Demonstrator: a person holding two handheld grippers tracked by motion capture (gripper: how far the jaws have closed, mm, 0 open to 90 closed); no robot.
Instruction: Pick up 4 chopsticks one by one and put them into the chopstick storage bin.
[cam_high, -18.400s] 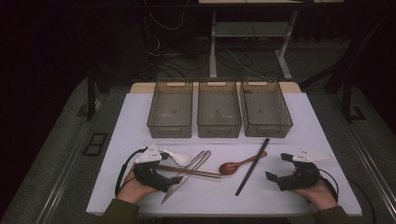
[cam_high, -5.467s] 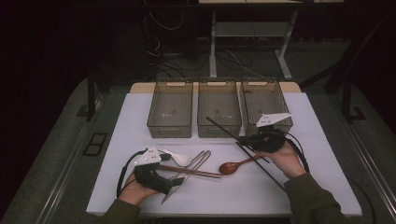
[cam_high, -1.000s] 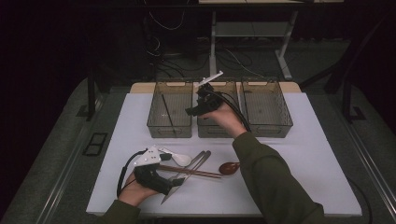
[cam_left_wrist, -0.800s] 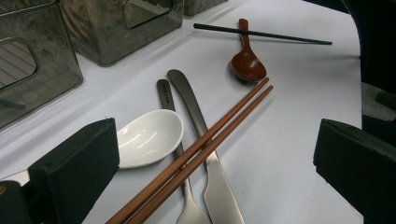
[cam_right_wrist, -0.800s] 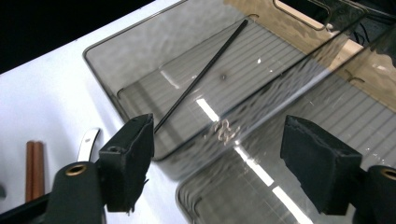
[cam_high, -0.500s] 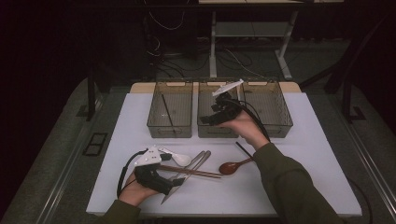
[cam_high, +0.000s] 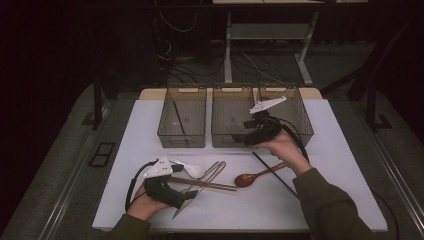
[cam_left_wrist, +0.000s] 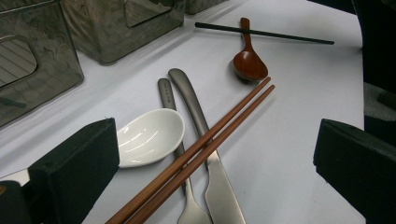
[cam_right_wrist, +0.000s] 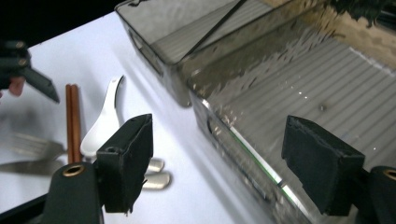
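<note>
My right gripper (cam_high: 248, 134) hovers open at the front wall of the middle bin (cam_high: 230, 141); its jaws have just opened a little and hold nothing. In the right gripper view the right gripper (cam_right_wrist: 224, 158) looks down past that bin's rim (cam_right_wrist: 243, 144). One black chopstick (cam_high: 178, 120) lies in the left bin (cam_high: 182, 144). A second black chopstick (cam_high: 272, 172) lies on the table beside a brown wooden spoon (cam_high: 245, 178). My left gripper (cam_high: 187, 195) rests open on the table, facing a white spoon (cam_left_wrist: 152, 135), two wooden chopsticks (cam_left_wrist: 205, 149), a knife (cam_left_wrist: 198, 116) and a fork (cam_left_wrist: 166, 91).
A third bin (cam_high: 300, 117) stands at the right of the row. The white mat (cam_high: 340, 165) has free room at its right and front. Cables and table legs lie on the dark floor beyond.
The right hand has drawn back from the left and middle bins, moving right and toward the person, its gripper empty. The left gripper has stayed put.
</note>
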